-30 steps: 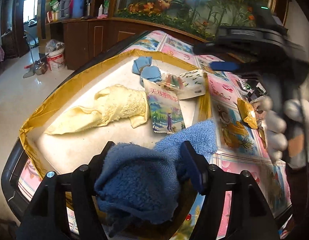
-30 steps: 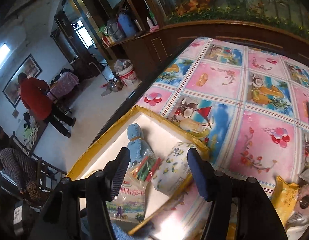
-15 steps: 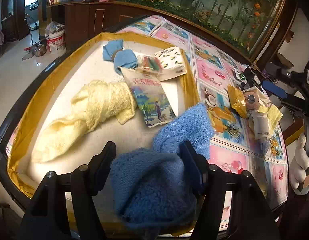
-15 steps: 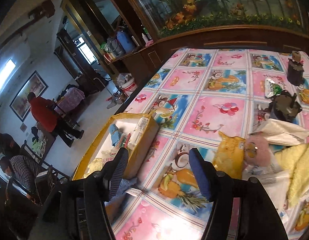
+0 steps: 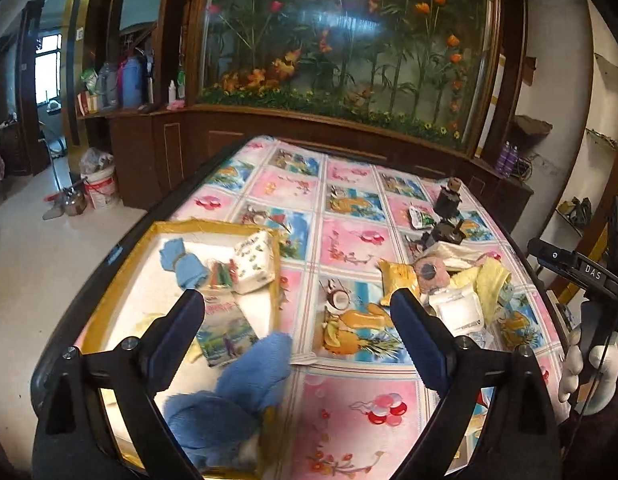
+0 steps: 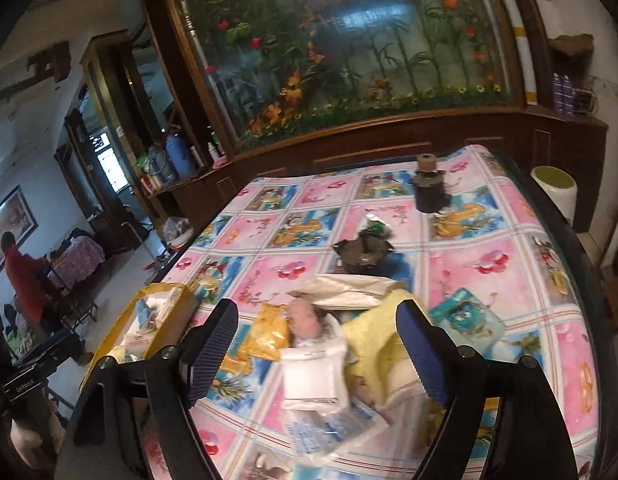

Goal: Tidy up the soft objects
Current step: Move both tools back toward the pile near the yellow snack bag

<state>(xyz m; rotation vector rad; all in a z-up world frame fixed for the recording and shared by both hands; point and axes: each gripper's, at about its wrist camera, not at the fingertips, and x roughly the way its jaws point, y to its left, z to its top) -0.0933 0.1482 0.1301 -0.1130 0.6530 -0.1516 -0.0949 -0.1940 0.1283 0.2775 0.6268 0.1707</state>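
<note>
Below the left gripper (image 5: 297, 328), whose fingers are spread wide with nothing between them, the blue towel (image 5: 237, 392) lies draped over the near corner of the yellow-rimmed tray (image 5: 275, 264). Over the patterned tablecloth (image 6: 469, 280), the right gripper (image 6: 313, 344) is likewise spread, above a white pouch (image 6: 315, 376) and a yellow cloth (image 6: 373, 336).

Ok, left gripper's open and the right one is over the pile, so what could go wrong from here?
1. The blue towel lies draped over the rim of the yellow-edged tray, so it may slide out.
2. The right gripper is open above overlapping things: a white packet, a yellow cloth and a yellow bag. It may pinch plastic instead of cloth.
3. The left gripper hangs open near the towel and could snag it.
</note>
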